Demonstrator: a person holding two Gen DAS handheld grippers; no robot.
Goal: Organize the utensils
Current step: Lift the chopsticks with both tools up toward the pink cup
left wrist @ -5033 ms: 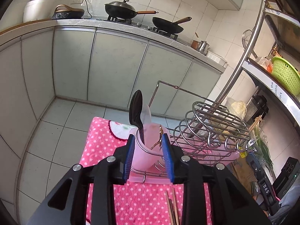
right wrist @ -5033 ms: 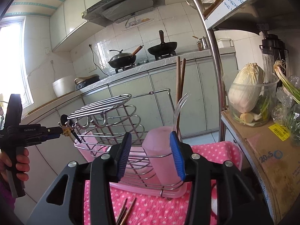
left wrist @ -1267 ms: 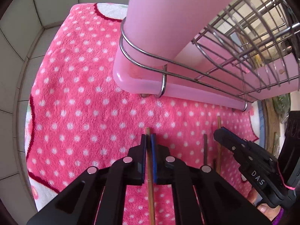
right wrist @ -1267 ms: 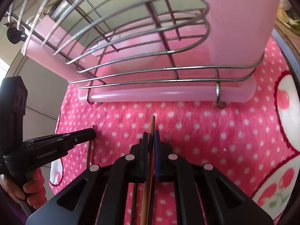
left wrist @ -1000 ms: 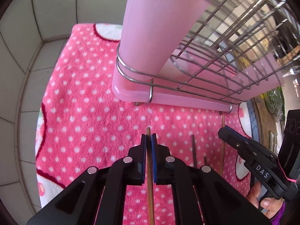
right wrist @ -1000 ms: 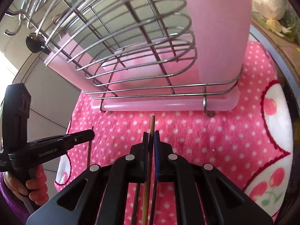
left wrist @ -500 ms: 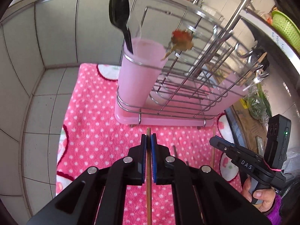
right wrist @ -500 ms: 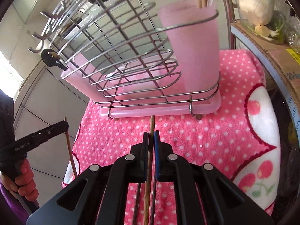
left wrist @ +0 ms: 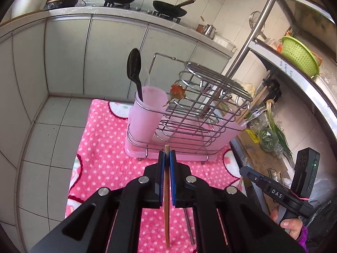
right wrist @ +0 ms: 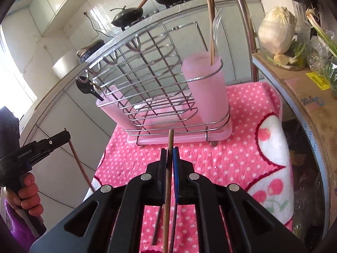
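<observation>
Both grippers point slantwise down toward the pink dotted cloth [left wrist: 109,164], each held by a hand on a pistol-style handle. The left gripper [left wrist: 166,158] has its blue pads pressed together on a brown chopstick [left wrist: 166,200] that runs back between the black fingers, its tip poking just past the pads; from the right wrist view this gripper [right wrist: 67,134] appears at the left edge with the chopstick hanging slantwise below it, and the left hand [right wrist: 27,191] wraps the handle, a purple sleeve at the wrist. The right gripper [right wrist: 170,158] likewise pinches a second chopstick [right wrist: 168,181], whose end sticks out well beyond the pads; in the left wrist view it [left wrist: 242,169] shows at the lower right with the right hand [left wrist: 288,225] below. More dark chopsticks [right wrist: 157,225] lie on the cloth under the right gripper. Ahead stands the wire utensil rack [right wrist: 151,80] on its pink tray, a pink cup [left wrist: 145,113] at one end holding a black spoon [left wrist: 133,69], another pink cup [right wrist: 205,88] at the other end holding upright chopsticks. The left gripper's side reads "GenRobot.AI", the right one's "DAS".
</observation>
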